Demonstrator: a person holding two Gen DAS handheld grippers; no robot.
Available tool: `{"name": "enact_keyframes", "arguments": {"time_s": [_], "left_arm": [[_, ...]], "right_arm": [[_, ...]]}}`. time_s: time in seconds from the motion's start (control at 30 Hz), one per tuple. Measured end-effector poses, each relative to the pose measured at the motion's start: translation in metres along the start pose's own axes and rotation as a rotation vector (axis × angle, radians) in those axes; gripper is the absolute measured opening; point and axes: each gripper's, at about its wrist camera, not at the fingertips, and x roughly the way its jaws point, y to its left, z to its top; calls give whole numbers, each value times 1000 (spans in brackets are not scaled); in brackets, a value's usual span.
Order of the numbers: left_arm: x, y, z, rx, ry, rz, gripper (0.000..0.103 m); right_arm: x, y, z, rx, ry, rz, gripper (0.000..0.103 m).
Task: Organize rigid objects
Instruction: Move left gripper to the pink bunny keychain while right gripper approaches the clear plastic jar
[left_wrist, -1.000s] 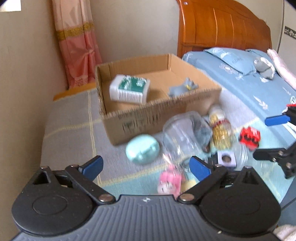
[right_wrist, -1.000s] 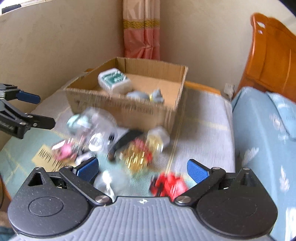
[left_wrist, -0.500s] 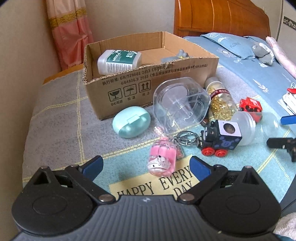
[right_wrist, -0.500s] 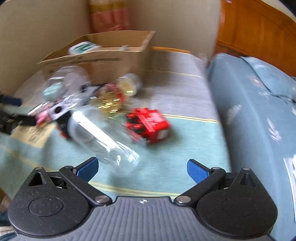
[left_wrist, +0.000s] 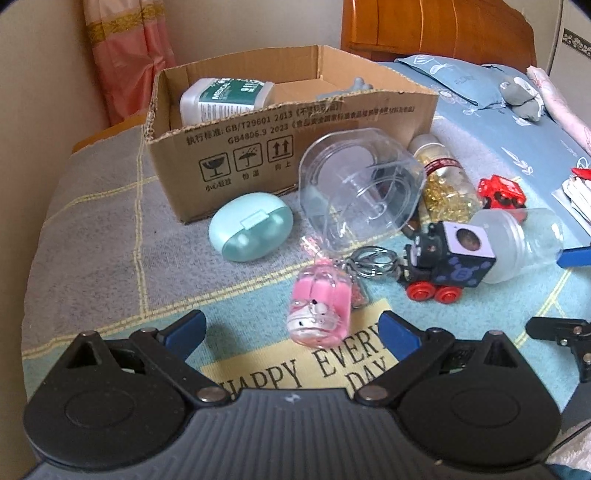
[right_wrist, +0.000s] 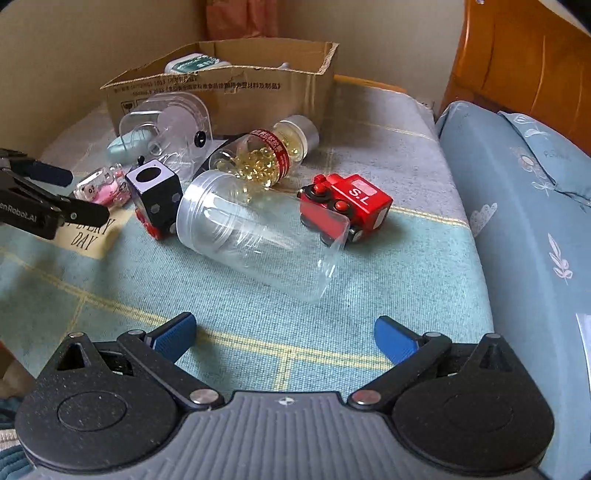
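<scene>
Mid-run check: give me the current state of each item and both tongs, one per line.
Left tongs: open, empty.
Right tongs: open, empty.
Cardboard box: open-topped, holding a white bottle.
Clear jar: on its side, empty.
Capsule bottle: on its side, capped.
Red train: upright.
Mint case: closed.

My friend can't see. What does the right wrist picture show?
An open right gripper faces a clear jar lying on a blue blanket. Behind it are a red train, a pill bottle and a cardboard box.
</scene>
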Motion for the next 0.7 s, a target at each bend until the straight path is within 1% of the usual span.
{"name": "enact_keyframes", "arguments": {"time_s": [0.1,0.33,0.43,0.6,0.63,0.7], "left_arm": [[5,3,1,-16,-6,-4,99],[3,20,-3,-53,-14,30,100],[-1,35,-9,-87,-11,60,100],[-7,59,-14,-170,1,134,100],[-9,60,-14,-181,1,127,100],[-12,56,-12,-188,0,74,100]], "right_arm": [[-1,1,-1,4,1,-4,103],[-1,0,-1,6,-15,-6,103],[-1,0,-2,5,-25,-5,103],[0,0,-2,1,-34,-4,103],[0,0,-2,1,-36,-3,103],[0,0,-1,0,-39,-4,103]]}}
